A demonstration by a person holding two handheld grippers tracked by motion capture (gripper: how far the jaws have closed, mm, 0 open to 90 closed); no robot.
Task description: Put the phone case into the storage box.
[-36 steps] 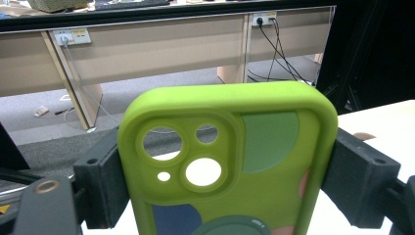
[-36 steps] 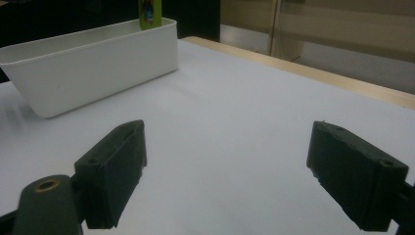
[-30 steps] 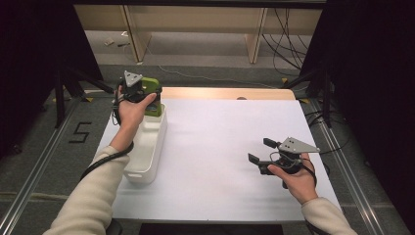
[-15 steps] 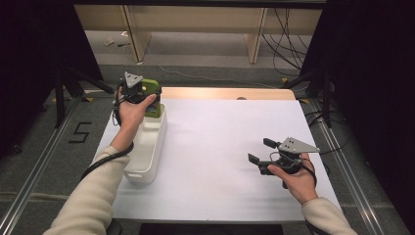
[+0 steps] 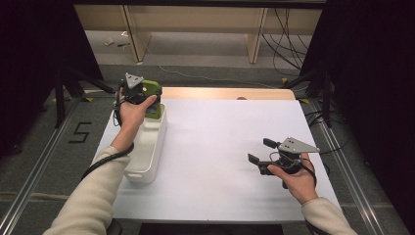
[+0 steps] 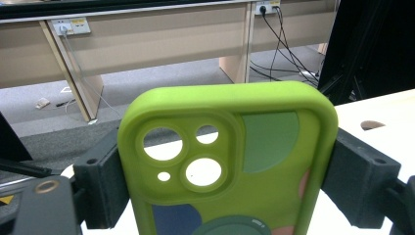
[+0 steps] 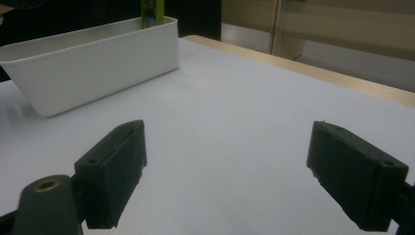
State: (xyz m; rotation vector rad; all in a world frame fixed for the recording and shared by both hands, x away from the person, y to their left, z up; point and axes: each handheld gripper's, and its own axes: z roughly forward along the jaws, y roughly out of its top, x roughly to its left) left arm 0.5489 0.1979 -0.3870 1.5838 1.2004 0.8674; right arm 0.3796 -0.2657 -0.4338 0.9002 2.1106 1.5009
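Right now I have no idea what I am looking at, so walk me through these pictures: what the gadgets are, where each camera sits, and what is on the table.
There is no robot here. A person sits at a white table and holds a hand tool in each hand; each tool has two black jaws that can pinch things.

The wide picture comes from a fixed camera above the person, looking forward and down. The other two come from small cameras riding on the tools, looking out along the jaws.

The left gripper is closed on the two sides of a lime green phone case, held over the far end of a white bin that stands at the table's left side. The case has camera cut-outs and coloured patches.

The right gripper sits low over the bare table on the right, its jaws apart with nothing between them.
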